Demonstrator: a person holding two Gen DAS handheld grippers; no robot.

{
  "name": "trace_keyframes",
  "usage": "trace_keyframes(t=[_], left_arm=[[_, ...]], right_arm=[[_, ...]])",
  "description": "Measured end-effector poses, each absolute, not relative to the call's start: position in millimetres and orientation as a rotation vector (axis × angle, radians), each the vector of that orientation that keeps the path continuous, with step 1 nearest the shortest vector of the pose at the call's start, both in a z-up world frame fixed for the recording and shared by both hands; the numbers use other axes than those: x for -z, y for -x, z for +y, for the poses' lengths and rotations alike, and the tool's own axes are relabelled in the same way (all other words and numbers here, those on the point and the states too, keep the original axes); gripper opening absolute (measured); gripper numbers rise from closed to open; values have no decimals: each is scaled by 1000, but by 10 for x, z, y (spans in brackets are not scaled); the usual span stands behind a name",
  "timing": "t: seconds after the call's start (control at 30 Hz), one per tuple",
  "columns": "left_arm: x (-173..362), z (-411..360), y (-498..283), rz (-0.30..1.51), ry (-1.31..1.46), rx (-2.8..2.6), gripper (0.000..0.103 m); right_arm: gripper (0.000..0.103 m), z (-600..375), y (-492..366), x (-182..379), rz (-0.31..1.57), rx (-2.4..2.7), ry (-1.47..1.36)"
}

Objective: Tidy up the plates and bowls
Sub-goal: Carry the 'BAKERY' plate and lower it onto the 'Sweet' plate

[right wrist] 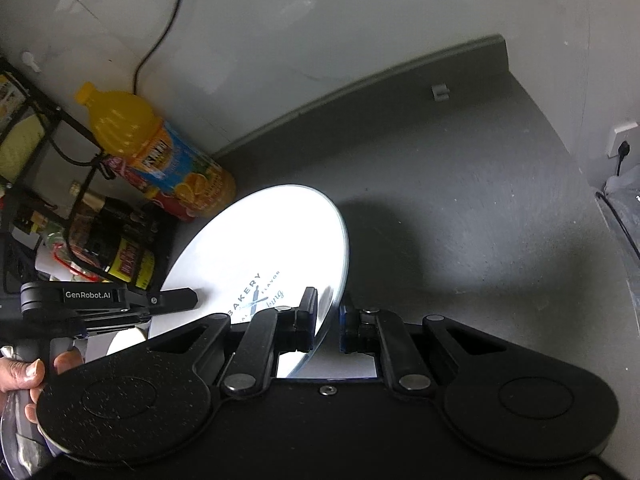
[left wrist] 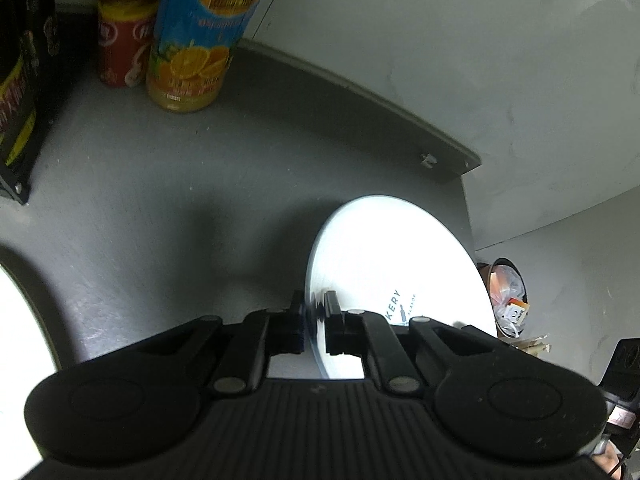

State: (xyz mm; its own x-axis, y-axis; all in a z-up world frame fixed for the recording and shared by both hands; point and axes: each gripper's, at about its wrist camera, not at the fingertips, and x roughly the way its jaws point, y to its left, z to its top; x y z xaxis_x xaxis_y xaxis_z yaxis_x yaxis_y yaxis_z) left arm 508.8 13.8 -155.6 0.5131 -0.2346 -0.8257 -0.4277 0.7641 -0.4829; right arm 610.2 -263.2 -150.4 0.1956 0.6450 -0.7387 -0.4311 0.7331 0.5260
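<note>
Left gripper (left wrist: 314, 322): I see it clamped on the plate (left wrist: 400, 264) rim.
Right gripper (right wrist: 328, 320): I see its jaws straddling the opposite rim, right pad apart.
Plate: tilted above the counter (left wrist: 160, 184).

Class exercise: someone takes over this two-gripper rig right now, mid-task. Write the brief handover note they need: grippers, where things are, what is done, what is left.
Left gripper: shut on the white plate, rim between its fingers.
Right gripper: straddles the same plate's opposite rim; one finger touches it, a gap shows at the other, so grip uncertain.
Plate: tilted, held over the grey counter, near the orange juice bottle and black rack.
Done: plate picked up.
Left: set it in place; no bowls in view.
</note>
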Motion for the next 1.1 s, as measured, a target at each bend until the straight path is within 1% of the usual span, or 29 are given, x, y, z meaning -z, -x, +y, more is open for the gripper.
trace_keyframes(t=[0.4,1.1], left_arm=[[1279,347,-4684,1013,708,-107,6],[1161,1215,-3586,975,758,-211,6]], right_arm=[[11,-2509,-5681,1253,1103,-760,-224],[11,-1691,-4778,1202,1127,-866,-183]])
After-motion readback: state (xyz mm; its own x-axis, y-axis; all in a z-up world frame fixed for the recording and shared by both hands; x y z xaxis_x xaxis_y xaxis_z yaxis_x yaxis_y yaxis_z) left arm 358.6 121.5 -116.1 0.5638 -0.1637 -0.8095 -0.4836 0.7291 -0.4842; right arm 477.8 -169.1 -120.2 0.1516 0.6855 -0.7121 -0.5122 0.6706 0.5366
